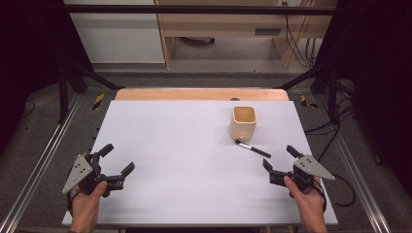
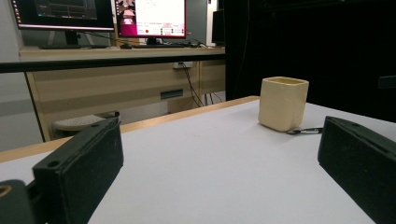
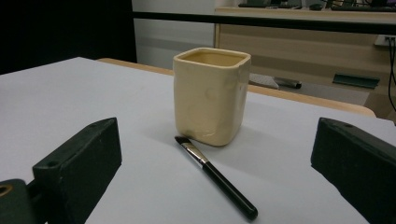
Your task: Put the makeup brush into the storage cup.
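Cream ceramic cup (image 1: 243, 121) stands far right on the table (image 1: 170, 145), a black brush (image 1: 252, 149) lying at its foot, and with my left gripper (image 1: 115, 159) and right gripper (image 1: 279, 157) spread and empty, I judge nothing started: next, close the right on the handle.

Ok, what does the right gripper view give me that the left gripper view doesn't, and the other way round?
Right gripper view: the whole brush, bristle tip at the foot of the cream cup, handle running toward the camera. Left gripper view: two lit monitors on a desk beyond the table, with only a bit of the brush poking out from behind the cup. Both: the upright cup on the white table, framed by open black jaws.
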`<state>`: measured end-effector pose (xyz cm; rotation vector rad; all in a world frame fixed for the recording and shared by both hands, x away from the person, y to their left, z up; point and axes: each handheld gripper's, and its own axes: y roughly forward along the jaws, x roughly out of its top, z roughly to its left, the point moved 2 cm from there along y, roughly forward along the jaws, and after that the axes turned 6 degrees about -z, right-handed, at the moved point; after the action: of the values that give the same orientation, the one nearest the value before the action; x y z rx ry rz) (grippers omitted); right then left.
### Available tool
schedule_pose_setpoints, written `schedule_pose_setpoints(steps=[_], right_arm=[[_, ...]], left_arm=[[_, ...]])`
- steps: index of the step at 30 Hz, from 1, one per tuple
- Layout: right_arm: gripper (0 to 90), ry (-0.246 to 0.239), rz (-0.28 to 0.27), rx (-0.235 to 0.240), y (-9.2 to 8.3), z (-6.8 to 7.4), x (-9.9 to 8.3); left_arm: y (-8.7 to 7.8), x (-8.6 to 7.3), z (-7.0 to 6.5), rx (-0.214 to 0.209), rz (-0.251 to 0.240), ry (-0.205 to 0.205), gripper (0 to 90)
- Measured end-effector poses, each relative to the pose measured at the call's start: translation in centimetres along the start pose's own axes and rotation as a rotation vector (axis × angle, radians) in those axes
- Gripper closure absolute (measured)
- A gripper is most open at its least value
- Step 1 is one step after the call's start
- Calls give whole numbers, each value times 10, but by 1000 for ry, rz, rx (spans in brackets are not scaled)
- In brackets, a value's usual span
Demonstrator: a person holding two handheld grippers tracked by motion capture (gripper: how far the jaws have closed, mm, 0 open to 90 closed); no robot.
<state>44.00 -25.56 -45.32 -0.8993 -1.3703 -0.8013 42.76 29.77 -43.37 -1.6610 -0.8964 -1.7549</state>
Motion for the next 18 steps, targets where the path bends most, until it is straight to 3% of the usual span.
schedule_pose_setpoints(steps=[18], right_arm=[[26, -31, 61, 29, 1, 9, -2]], left_arm=[[2, -1, -5, -20, 13, 12, 0]])
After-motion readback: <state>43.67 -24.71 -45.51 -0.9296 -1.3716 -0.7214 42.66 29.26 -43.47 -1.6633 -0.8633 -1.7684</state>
